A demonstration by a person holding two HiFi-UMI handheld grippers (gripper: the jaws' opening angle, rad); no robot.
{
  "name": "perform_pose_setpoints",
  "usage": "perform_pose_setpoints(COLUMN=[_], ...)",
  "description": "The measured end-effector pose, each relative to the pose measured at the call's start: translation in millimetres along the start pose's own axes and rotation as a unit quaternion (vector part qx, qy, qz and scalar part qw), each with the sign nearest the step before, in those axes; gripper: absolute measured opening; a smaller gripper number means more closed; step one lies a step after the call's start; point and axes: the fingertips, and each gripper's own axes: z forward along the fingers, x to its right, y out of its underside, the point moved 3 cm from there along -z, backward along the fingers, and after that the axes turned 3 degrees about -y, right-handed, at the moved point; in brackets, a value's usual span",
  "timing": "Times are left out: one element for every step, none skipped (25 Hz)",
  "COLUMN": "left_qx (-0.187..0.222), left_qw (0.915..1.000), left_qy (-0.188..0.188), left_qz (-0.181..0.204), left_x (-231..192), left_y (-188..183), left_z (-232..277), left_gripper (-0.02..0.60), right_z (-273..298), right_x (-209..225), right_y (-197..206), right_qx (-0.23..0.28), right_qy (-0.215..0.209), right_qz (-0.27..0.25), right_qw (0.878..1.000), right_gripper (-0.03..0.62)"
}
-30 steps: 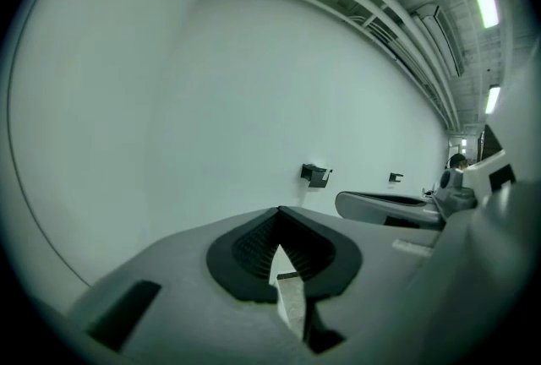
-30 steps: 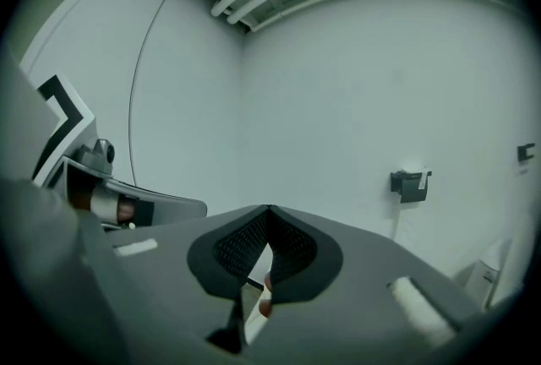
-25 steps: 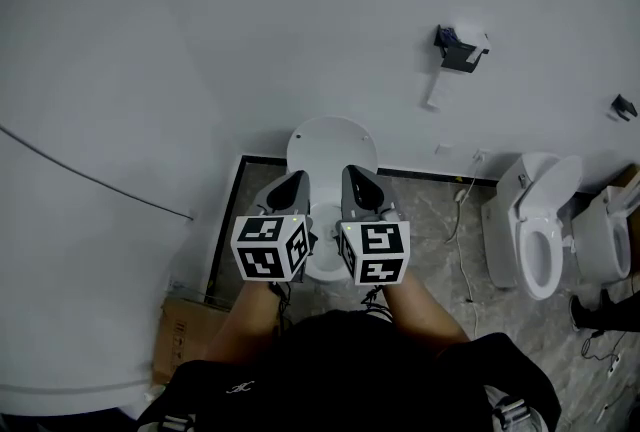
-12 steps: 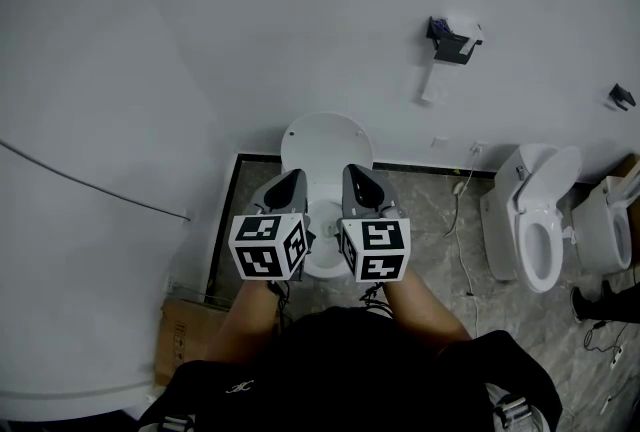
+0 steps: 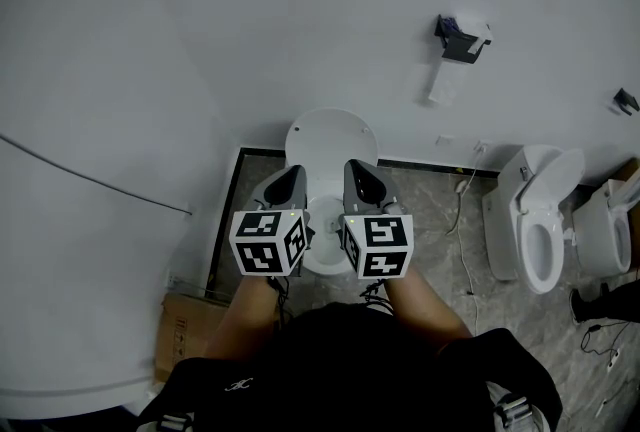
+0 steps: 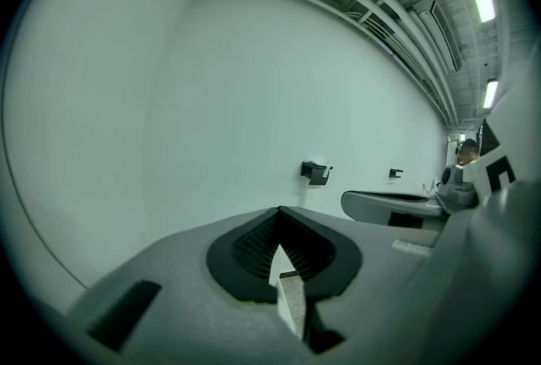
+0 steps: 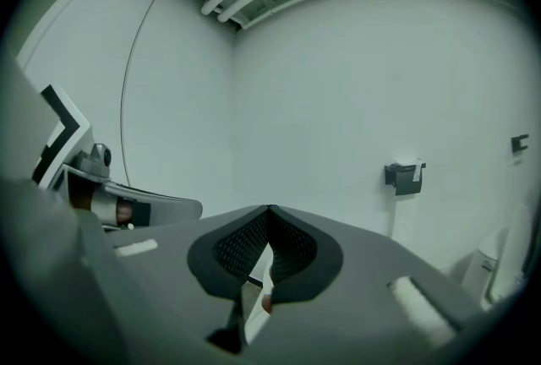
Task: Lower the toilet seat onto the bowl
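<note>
At the far left, near me on the floor (image 5: 430,220), a brown box (image 5: 183,332) lies against the curved white wall (image 5: 90,250).

Next comes my left gripper (image 5: 297,173), which I hold over the left side of the bowl (image 5: 324,258). Its jaws are closed together. In the left gripper view the two tips meet in one point, nothing is between them, and only white wall shows behind.

Between my two grippers is the toilet. The seat (image 5: 331,135) is up. It shows as a white oval which stands at the far side of the bowl, against the far wall. The tips of both grippers point to its lower part and are close in front of it. Whether they touch it, I cannot tell from these views.

My right gripper (image 5: 352,169) is just to the right of the left one, over the right side of the bowl, and the two lie parallel. Its jaws are also fully closed and hold nothing.

More to the right, a black paper holder (image 5: 460,38) hangs on the far wall, with a strip of paper (image 5: 437,85) below it. Under this, a thin cable (image 5: 462,220) runs down onto the grey floor. At the far right a second toilet (image 5: 535,220) stands with its lid raised, well apart from mine.
</note>
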Motion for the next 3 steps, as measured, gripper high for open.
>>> perform_pose_setpoints(left_qx=[0.0,0.0,0.0], left_qw=[1.0,1.0,1.0], left_qy=[-0.001,-0.002,-0.003], left_qz=[-0.001,-0.001,-0.002], left_x=[-3.6,-7.2,-10.7], left_y=[0.3,0.4,0.5], left_z=[-0.5,-0.9,-1.4], left_gripper=[0.009,0.009,0.009], right_z=[1.5,3.0,4.6], right_x=[-2.3,-4.6,-6.9], right_y=[0.4,0.9,1.4], right_qx=[0.001,0.002,0.003], right_qy=[-0.002,-0.003,-0.005], right_qz=[0.001,0.002,0.002], right_qw=[1.0,1.0,1.0], right_gripper=[0.005,0.005,0.005])
